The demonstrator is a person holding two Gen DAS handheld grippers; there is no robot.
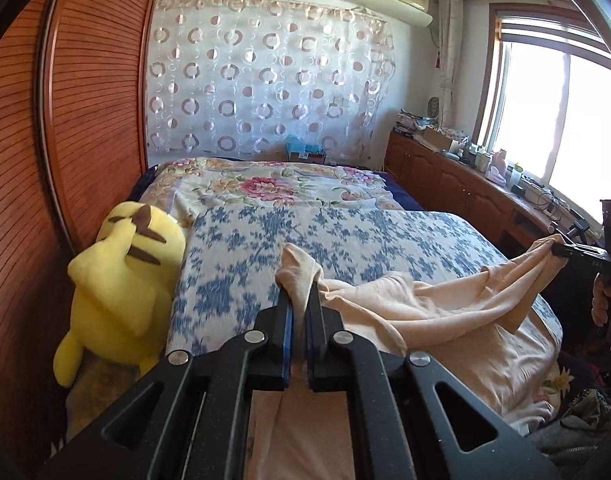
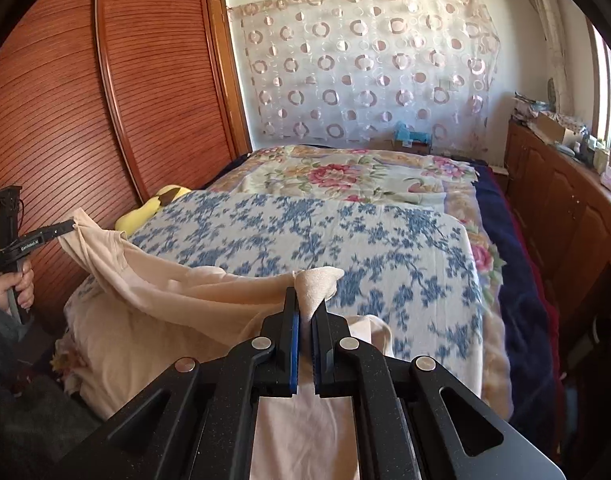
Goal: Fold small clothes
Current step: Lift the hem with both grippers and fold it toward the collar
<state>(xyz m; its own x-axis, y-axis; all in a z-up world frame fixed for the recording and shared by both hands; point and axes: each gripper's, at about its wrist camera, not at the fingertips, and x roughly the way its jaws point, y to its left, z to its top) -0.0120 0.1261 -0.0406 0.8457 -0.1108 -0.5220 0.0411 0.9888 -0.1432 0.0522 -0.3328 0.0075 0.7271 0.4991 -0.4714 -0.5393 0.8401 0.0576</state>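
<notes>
The peach garment [image 1: 405, 304] was held pinched at two corners by the left gripper [image 1: 299, 280] and right gripper [image 2: 307, 300] (both clamped on cloth), and was judged due for laying flat on the bed [image 2: 345, 232].

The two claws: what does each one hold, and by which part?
Both hold one peach garment. The left claw pinches one bunched edge, the right claw another, cloth sagging between them.

A bed [image 1: 265, 236] under floral covers fills the room. A slatted wooden wardrobe [image 2: 65, 100] flanks one side, low wooden cabinets [image 1: 445, 172] below a bright window [image 1: 553, 108] the other; a circle-patterned curtain [image 1: 265, 72] hangs behind.
</notes>
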